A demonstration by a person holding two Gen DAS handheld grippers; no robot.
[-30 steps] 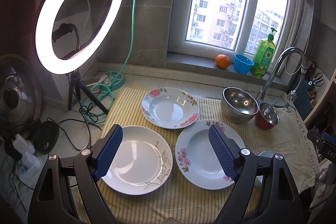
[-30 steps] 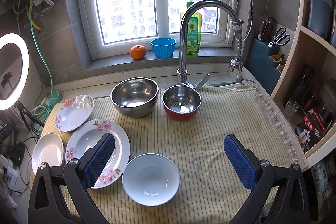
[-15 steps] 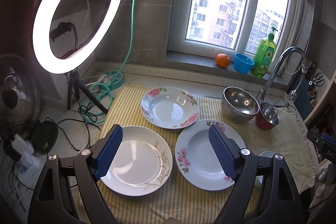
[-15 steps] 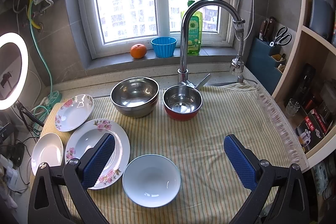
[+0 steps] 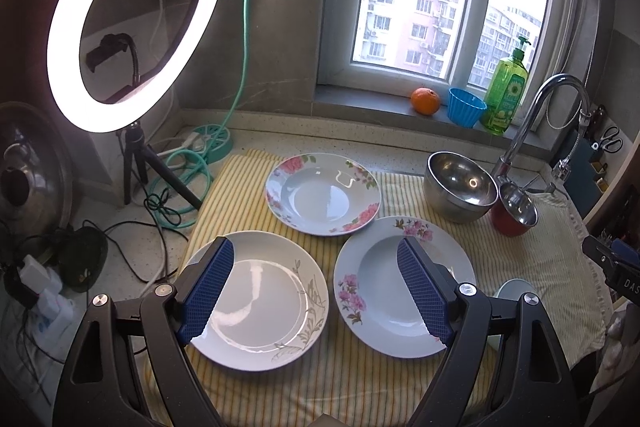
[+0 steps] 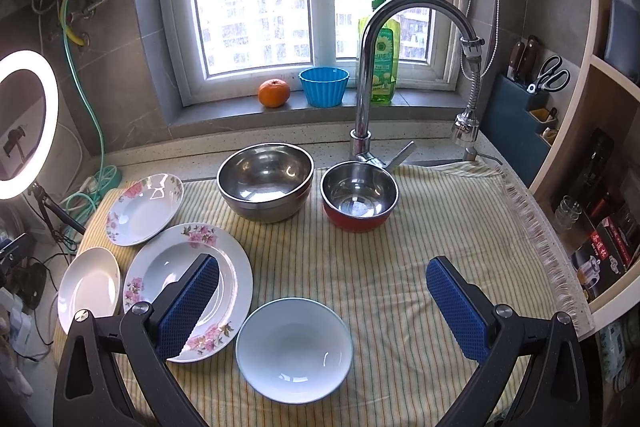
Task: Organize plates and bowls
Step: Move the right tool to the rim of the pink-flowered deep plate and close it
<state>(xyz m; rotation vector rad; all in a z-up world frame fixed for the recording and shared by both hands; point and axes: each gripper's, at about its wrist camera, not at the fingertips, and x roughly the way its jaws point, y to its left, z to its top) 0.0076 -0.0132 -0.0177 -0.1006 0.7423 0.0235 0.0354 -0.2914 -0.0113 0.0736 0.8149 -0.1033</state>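
A striped yellow cloth covers the counter under the window, with the faucet at its far edge. Your left tongs hang above the cloth with the pads spread wide, holding nothing; the plain white plate lies just under and ahead of the left pad, and the large floral plate lies under the right pad. The smaller floral plate sits farther ahead, between the two pads. Your right tongs are also spread and empty, with the white bowl lying below and between the pads, nearer the left one. Beyond them, near the faucet, the large steel bowl stands just beside the red-sided steel bowl; you cannot tell if they touch
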